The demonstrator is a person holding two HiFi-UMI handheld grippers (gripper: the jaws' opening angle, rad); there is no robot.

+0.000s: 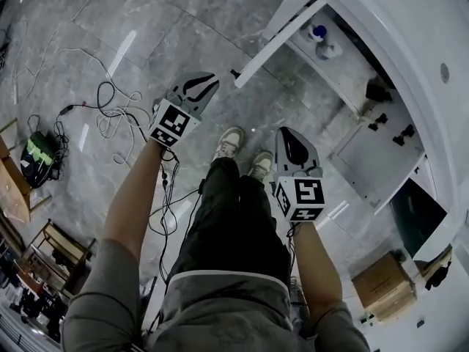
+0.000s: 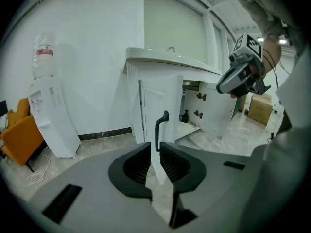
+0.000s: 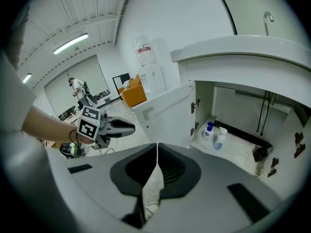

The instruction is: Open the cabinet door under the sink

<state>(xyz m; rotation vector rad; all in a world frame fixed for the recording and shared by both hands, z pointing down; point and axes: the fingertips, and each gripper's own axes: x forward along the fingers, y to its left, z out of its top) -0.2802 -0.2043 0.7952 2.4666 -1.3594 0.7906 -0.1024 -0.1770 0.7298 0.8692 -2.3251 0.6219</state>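
The white cabinet under the sink point(image 3: 243, 52) stands with both doors swung out. Its left door point(image 2: 163, 98) carries a black handle point(image 2: 160, 125); from above, that door point(image 1: 282, 39) shows edge-on. The right door point(image 1: 374, 160) hangs wide open. My left gripper point(image 2: 155, 147) points at the left door's handle from a short way off, its jaws a narrow gap apart with nothing between them. In the head view the left gripper point(image 1: 209, 85) is clear of the handle. My right gripper point(image 3: 156, 147) is shut and empty, facing the open cabinet inside.
Two bottles point(image 3: 214, 135) stand on the cabinet floor. A water dispenser point(image 2: 48, 115) and an orange chair point(image 2: 17, 130) stand left of the cabinet. Cables point(image 1: 110, 116) lie on the grey floor at the left. A cardboard box point(image 1: 381, 284) sits beyond the right door.
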